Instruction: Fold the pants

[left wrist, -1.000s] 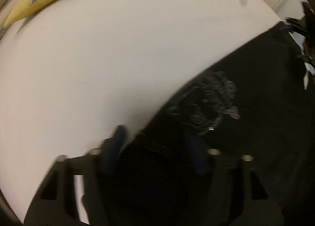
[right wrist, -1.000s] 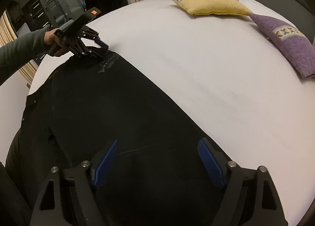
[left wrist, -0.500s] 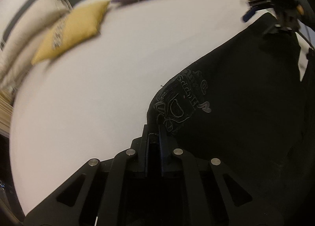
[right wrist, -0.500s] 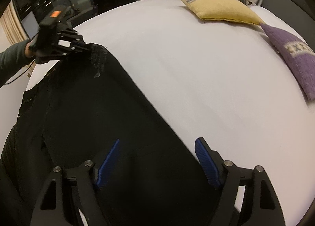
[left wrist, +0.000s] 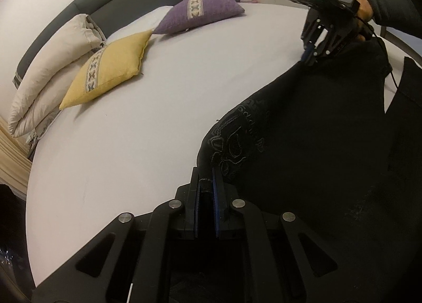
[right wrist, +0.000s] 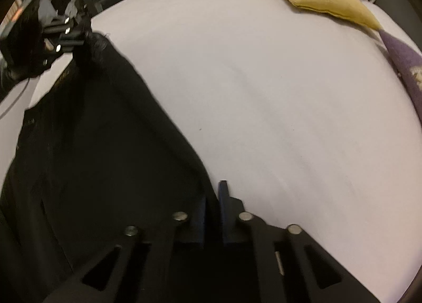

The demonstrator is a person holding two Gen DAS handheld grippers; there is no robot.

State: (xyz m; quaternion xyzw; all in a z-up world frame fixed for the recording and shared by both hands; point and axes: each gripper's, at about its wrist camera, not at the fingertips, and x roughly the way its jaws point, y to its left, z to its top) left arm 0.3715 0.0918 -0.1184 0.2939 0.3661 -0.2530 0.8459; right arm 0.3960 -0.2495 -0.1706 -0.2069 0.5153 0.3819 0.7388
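Both jaws pressed together, each pinching the pants (left wrist: 303, 150) edge. My left gripper (left wrist: 205, 189) holds the corner by the embroidery (left wrist: 237, 139); my right gripper (right wrist: 213, 200) holds the far end of that edge. Pants lie dark along the bed (left wrist: 163, 107), edge raised. Judgement: lift both ends evenly, keep edge taut, carry over together to avoid wrinkles.

The pants (left wrist: 316, 144) are black, with a tone-on-tone embroidered motif near one edge. The bed sheet (left wrist: 158, 118) is plain white. One cushion (left wrist: 110, 65) is yellow with a patterned grey band down its middle; another cushion (left wrist: 200, 13) is purple with a similar pale band. The folded duvet (left wrist: 50, 71) is cream. The headboard (left wrist: 118, 5) is dark grey. The left gripper (left wrist: 205, 192) is black with blue pads.
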